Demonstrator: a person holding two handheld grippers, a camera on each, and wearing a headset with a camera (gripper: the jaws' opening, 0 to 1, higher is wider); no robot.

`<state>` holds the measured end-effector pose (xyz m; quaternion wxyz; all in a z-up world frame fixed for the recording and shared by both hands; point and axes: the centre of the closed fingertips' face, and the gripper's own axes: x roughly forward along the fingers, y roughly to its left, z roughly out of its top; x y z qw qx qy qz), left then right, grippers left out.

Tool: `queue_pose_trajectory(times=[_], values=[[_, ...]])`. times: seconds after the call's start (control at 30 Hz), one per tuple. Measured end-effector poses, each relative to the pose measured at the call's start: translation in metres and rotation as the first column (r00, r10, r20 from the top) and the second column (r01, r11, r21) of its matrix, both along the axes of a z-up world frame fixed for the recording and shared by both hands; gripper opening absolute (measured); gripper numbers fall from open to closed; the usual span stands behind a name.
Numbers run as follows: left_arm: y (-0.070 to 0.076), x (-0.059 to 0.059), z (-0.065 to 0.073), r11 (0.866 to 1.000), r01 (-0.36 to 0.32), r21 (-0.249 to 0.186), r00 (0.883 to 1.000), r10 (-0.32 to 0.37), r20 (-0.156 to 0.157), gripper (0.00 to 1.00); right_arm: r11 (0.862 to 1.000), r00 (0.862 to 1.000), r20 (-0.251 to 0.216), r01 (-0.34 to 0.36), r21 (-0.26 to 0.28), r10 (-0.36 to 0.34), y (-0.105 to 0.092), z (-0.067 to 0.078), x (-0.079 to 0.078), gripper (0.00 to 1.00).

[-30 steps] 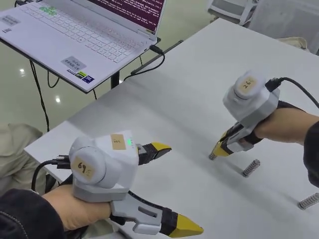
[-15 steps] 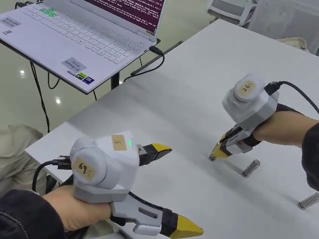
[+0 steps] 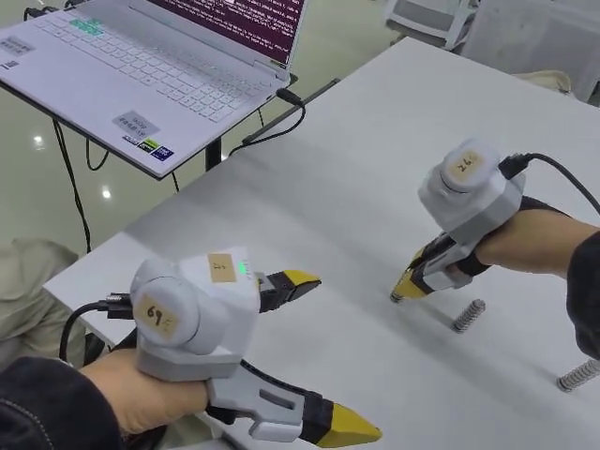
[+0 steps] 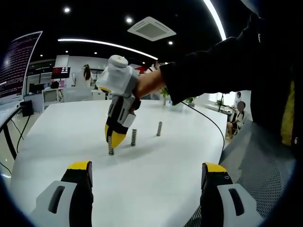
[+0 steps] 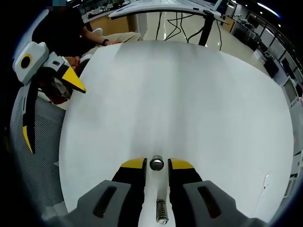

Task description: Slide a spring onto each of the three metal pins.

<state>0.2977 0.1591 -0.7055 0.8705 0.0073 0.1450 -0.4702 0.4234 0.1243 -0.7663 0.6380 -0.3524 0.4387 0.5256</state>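
My right gripper (image 3: 401, 292) points down at the white table (image 3: 356, 187), jaws shut on a metal pin (image 5: 156, 163) with a spring (image 5: 161, 210) along it. In the left gripper view the right gripper (image 4: 115, 138) holds that spring-covered pin (image 4: 111, 147) upright with its foot on the table. Two more springs on pins stand beside it, one close (image 3: 467, 316) (image 4: 133, 137) and one farther off (image 3: 578, 375) (image 4: 159, 128). My left gripper (image 3: 326, 356) (image 4: 147, 172) hovers at the table's near corner, wide open with nothing between its fingers. It appears at the left edge of the right gripper view (image 5: 71, 78).
An open laptop (image 3: 159, 66) sits on a stand beyond the table's left edge, its cable (image 3: 281, 112) trailing to the table corner. Chairs stand at the far end (image 3: 441, 19). A person sits in the background (image 4: 239, 116). Bare table stretches between the grippers.
The head camera has shifted a little. The right gripper has tilted slightly, with its tip still at the same spot on the table. The left gripper has not moved.
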Motion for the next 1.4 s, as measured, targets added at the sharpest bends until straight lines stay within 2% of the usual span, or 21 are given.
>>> queue_pose_trajectory(times=[0.33,0.73,1.03,1.23,1.4], values=[[-0.001,0.002,0.002,1.000,0.006,0.006,1.000,-0.006,0.006,0.93,0.999,0.999,0.021,0.029,0.038,-0.029,-0.004,0.004,0.002,0.33],[-0.006,0.004,0.006,1.000,0.019,0.013,1.000,-0.019,0.011,0.93,0.991,0.996,0.052,0.069,0.110,-0.075,-0.009,0.010,0.005,0.60],[-0.008,0.004,0.008,1.000,0.026,0.018,1.000,-0.026,0.012,0.93,0.972,0.987,0.078,0.126,0.200,-0.144,-0.009,0.017,0.011,0.86],[-0.009,0.004,0.010,0.999,0.031,0.021,0.999,-0.031,0.014,0.94,0.959,0.980,0.094,0.147,0.241,-0.174,-0.011,0.022,0.013,0.95],[-0.010,0.004,0.011,0.999,0.035,0.025,0.999,-0.035,0.016,0.93,0.949,0.974,0.109,0.163,0.268,-0.198,-0.016,0.025,0.015,0.99]])
